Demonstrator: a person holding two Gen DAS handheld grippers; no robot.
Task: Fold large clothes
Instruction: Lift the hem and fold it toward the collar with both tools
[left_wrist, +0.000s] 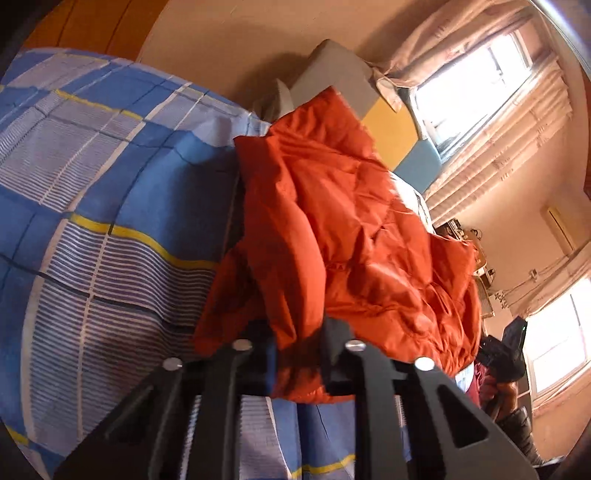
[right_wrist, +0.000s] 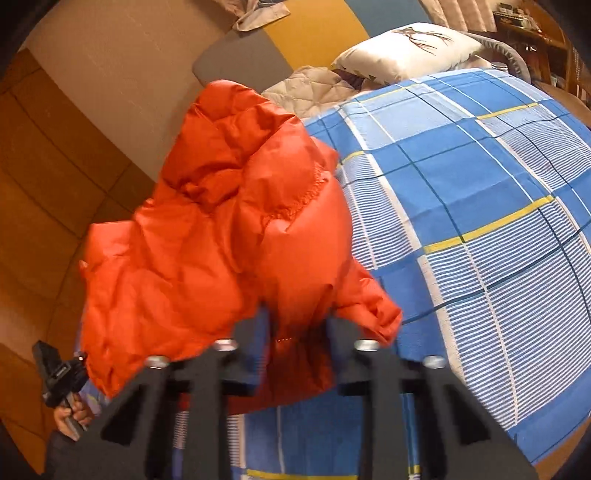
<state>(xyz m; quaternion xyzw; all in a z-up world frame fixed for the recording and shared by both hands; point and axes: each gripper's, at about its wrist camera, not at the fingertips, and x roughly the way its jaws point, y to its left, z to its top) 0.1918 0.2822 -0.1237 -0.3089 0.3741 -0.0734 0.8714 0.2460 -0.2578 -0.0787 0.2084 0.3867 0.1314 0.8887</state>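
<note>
Both tools, L (left_wrist: 299, 354) & R (right_wrist: 299, 332), pinch orange jacket (right_wrist: 221, 229) above bed (right_wrist: 461, 192).

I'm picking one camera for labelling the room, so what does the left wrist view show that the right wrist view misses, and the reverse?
Only the left wrist view shows the bright windows with pale striped curtains. Only the right wrist view shows the white printed pillow and beige quilted blanket. Both show the puffy orange down jacket clamped in that view's tongs, over the blue checked bedsheet.
</note>
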